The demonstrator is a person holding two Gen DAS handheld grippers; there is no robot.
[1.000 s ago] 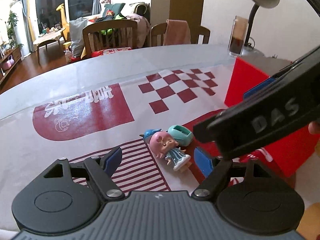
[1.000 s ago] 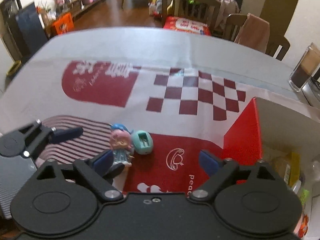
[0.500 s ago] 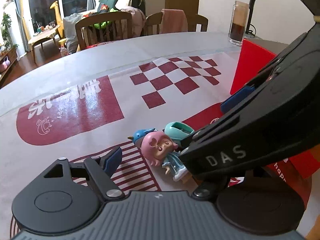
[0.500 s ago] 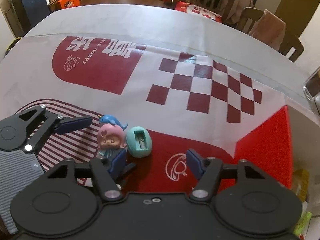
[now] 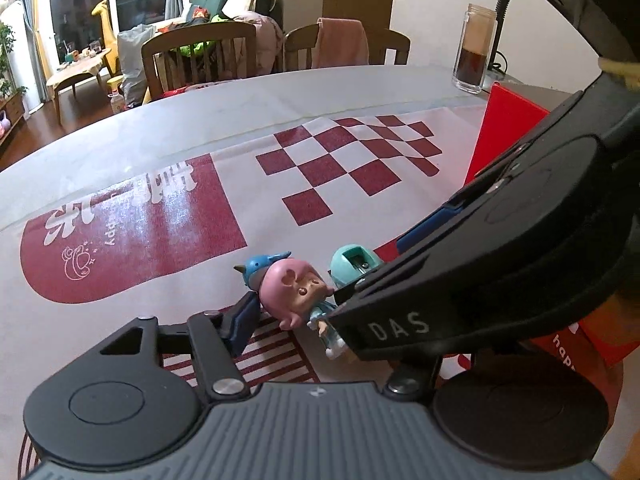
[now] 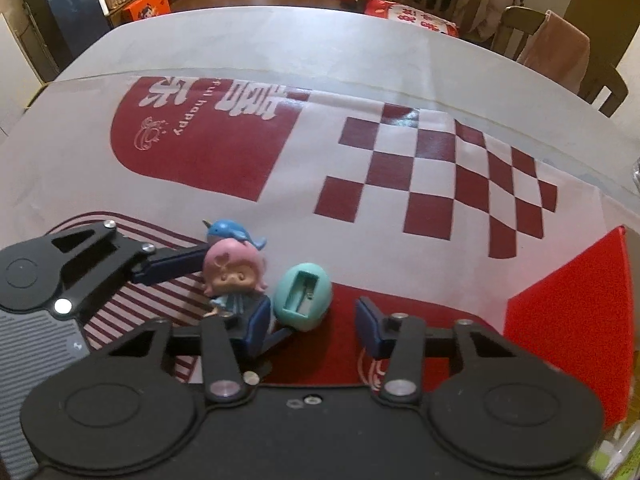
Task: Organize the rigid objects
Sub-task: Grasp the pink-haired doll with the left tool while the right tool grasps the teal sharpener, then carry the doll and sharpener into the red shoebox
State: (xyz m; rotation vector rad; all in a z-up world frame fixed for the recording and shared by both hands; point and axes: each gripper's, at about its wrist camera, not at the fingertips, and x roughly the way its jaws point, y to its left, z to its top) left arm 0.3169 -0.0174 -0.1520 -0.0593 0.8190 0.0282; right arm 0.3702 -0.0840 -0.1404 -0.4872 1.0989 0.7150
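A pink-haired figurine (image 5: 296,296) with a blue whale on its head lies on the printed tablecloth, also in the right wrist view (image 6: 234,276). A teal egg-shaped sharpener (image 6: 303,297) sits just right of it, also in the left wrist view (image 5: 354,264). My right gripper (image 6: 314,326) is open, its jaws either side of the sharpener and its left pad (image 6: 258,326) against the figurine's body. My left gripper (image 5: 316,320) has its left pad (image 5: 242,322) touching the figurine's head; its right finger is hidden behind the right gripper's body.
A red open-topped box (image 6: 568,312) stands at the right, also in the left wrist view (image 5: 504,128). A glass jar of dark liquid (image 5: 474,52) and a lamp stand at the table's far right. Wooden chairs (image 5: 200,56) line the far edge.
Both grippers have moved in on the toys. The right gripper's jaws have narrowed around the sharpener. The left gripper's left pad has come up against the figurine's head.
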